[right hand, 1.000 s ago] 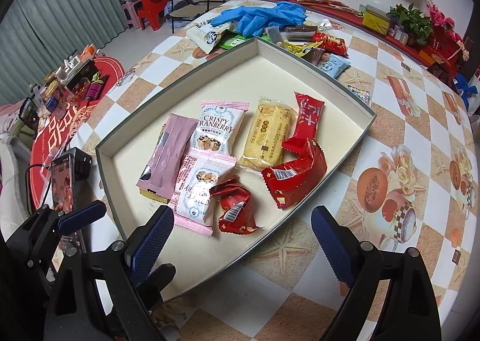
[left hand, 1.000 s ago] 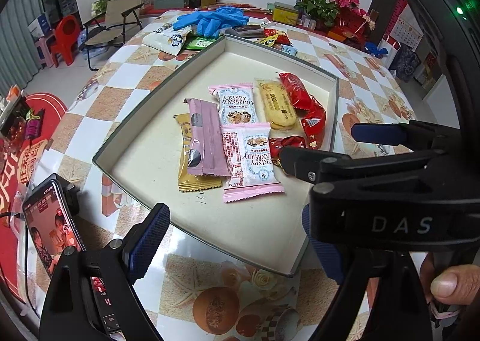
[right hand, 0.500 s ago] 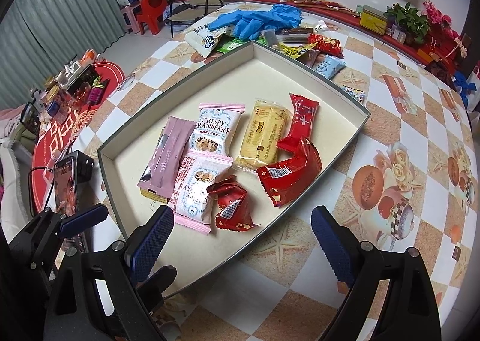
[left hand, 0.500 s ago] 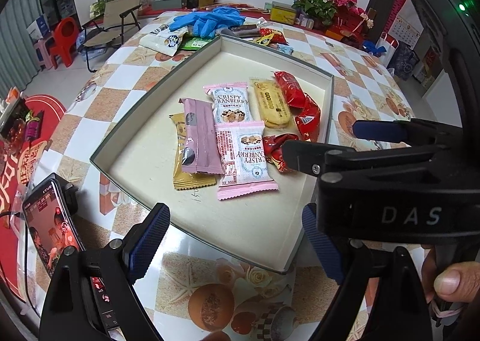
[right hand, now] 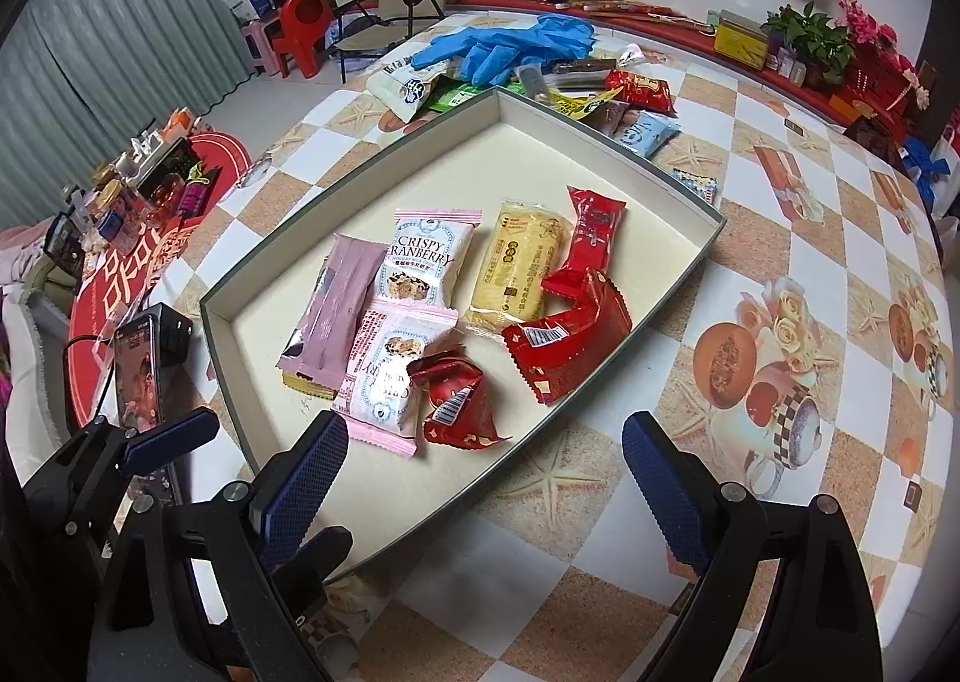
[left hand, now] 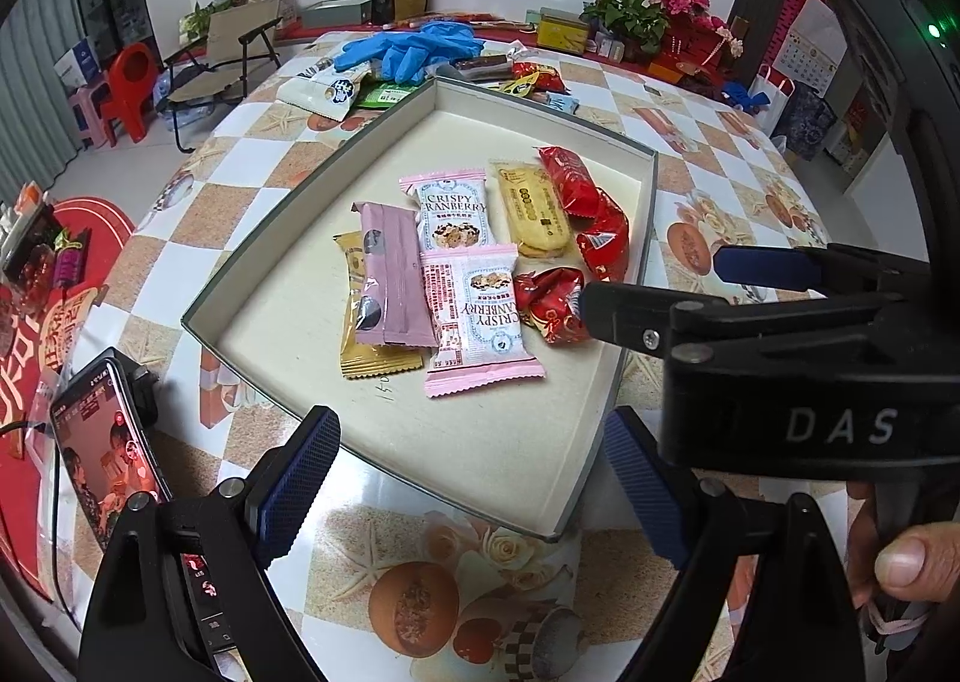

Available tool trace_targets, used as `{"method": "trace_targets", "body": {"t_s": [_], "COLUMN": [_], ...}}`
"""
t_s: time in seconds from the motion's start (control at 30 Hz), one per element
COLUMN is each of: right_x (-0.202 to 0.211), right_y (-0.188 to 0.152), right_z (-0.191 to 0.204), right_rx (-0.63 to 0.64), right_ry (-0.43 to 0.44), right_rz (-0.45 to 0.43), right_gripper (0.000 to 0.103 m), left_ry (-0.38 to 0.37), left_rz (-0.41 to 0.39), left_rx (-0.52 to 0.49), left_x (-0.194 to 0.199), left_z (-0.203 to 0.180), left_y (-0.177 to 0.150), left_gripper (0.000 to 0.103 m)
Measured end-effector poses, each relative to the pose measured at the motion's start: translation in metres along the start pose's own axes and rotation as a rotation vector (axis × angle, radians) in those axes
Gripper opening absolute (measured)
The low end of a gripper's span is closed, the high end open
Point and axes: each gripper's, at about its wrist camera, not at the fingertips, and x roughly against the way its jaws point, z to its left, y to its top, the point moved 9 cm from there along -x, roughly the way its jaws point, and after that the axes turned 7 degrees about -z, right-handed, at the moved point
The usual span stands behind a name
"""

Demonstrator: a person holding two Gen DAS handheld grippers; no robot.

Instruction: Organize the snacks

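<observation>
Checkered tablecloth (right hand: 750, 286) is topped by a shallow tray (right hand: 606, 138) where light, crinkly snack packets (left hand: 474, 304) are piled, probably best pinched mid-body, while left gripper (left hand: 474, 493) and right gripper (right hand: 486, 487) are held wide open, empty.

"CRISPY CRANBERRY" on two pink-edged white snack packets (right hand: 420, 262) (left hand: 480, 310); "DAS" on black right gripper body (left hand: 840, 424).

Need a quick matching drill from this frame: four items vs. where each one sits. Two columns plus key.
1. blue gloves
2. phone
3. yellow biscuit pack
4. mauve wrapper

A. inside tray, between Cranberry pack and long red packet
B. on table beyond tray's far corner
C. overlapping a gold packet
D. outside tray, propped near left tool

1-B, 2-D, 3-A, 4-C
</observation>
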Motion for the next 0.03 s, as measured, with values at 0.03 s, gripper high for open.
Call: {"method": "trace_targets", "body": {"t_s": [0.03], "right_x": [0.0015], "right_y": [-0.0007], "right_z": [-0.0016], "right_rx": [-0.004], "right_ry": [0.000], "right_rz": [-0.003], "right_gripper": [0.094], "left_ry": [-0.002], "left_rz": [0.000], "left_rx": [-0.005], "left_x": [0.0008], "left_z": [-0.0026], "left_y": [-0.0003], "left_gripper": [0.092]}}
